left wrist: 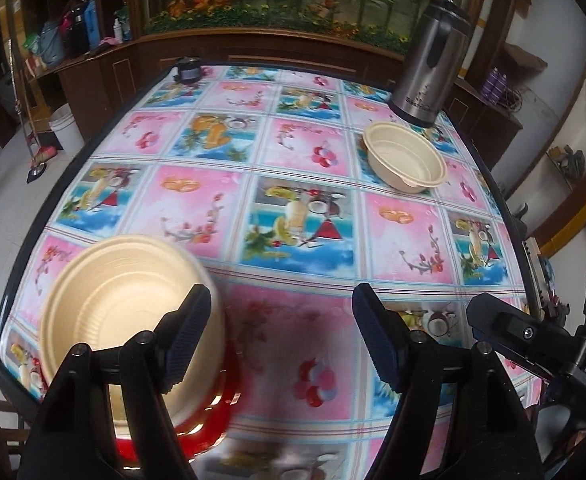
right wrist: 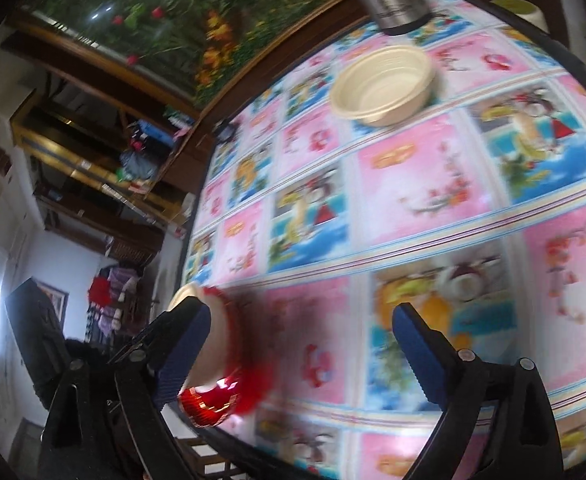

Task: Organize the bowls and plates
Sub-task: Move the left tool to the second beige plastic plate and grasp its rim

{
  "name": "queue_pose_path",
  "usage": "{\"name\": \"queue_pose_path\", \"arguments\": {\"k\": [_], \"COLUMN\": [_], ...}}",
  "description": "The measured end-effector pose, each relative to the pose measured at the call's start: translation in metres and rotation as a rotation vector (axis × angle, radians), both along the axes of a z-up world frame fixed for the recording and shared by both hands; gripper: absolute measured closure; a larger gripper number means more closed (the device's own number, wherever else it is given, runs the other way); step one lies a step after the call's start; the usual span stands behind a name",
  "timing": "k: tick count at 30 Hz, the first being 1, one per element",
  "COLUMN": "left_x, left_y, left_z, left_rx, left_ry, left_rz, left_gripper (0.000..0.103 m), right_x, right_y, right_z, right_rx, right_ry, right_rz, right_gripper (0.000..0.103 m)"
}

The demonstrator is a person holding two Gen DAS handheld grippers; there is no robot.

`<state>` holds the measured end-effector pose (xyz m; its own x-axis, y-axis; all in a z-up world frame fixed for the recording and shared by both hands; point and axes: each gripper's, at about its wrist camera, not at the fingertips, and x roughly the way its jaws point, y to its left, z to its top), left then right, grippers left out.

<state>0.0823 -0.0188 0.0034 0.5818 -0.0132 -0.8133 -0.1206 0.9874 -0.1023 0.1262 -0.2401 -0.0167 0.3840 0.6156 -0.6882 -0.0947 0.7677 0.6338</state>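
A cream bowl [left wrist: 133, 312] sits nested in a red bowl [left wrist: 205, 428] at the near left corner of the tabletop [left wrist: 293, 320], close to its dark edge. A second cream bowl [left wrist: 405, 156] stands apart on the far right, just in front of a steel thermos flask [left wrist: 429, 68] and near it.

The left gripper [left wrist: 279, 336] stands well open with nothing between its pads; its left finger [left wrist: 185, 336] overlaps the nested bowl's rim in the picture, though I cannot tell whether it touches. The right gripper [right wrist: 301, 356] is spread wider still and is likewise empty, with the stacked bowls [right wrist: 217, 344] just beside its left finger [right wrist: 181, 352] rather than between the two.

The main risk, as I judge it, lies with the stack: it sits so near the tabletop edge that a brush from either finger could push it off, or tip the light cream bowl out of the red one. At the far bowl, a reach carried too deep could knock the flask, which is tall and likely to topple. The thin plastic-looking rim may also flex and slip under a pinch on one wall. Both views are blurred, so fine contact is hard to read.
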Motion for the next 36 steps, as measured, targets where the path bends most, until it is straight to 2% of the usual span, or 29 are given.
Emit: {"name": "queue_pose_path", "arguments": {"k": [7, 12, 19, 26, 33, 36], "left_x": [0.038, 0.071, 0.123, 0.169, 0.199, 0.208], "left_y": [-0.034, -0.048, -0.059, -0.075, -0.085, -0.085], "left_z": [-0.017, -0.021, -0.026, -0.048, -0.060, -0.066], "left_rx": [-0.027, -0.062, -0.099, -0.094, -0.056, -0.059], "left_ry": [0.062, 0.063, 0.052, 0.094, 0.094, 0.098], "left_rz": [0.001, 0.052, 0.152, 0.204, 0.231, 0.239], "left_gripper": [0.030, 0.030, 0.030, 0.030, 0.030, 0.030], "right_x": [0.024, 0.046, 0.092, 0.148, 0.190, 0.206], "right_y": [-0.048, -0.072, -0.094, -0.101, -0.092, -0.086], "right_z": [-0.003, 0.000, -0.001, -0.010, -0.027, -0.036], "right_rx": [-0.033, -0.027, 0.000, 0.017, 0.013, 0.003], "right_ry": [0.006, 0.003, 0.017, 0.046, 0.079, 0.098], "right_rz": [-0.079, -0.133, -0.193, -0.224, -0.219, -0.216], "right_gripper": [0.008, 0.008, 0.008, 0.009, 0.019, 0.026]}}
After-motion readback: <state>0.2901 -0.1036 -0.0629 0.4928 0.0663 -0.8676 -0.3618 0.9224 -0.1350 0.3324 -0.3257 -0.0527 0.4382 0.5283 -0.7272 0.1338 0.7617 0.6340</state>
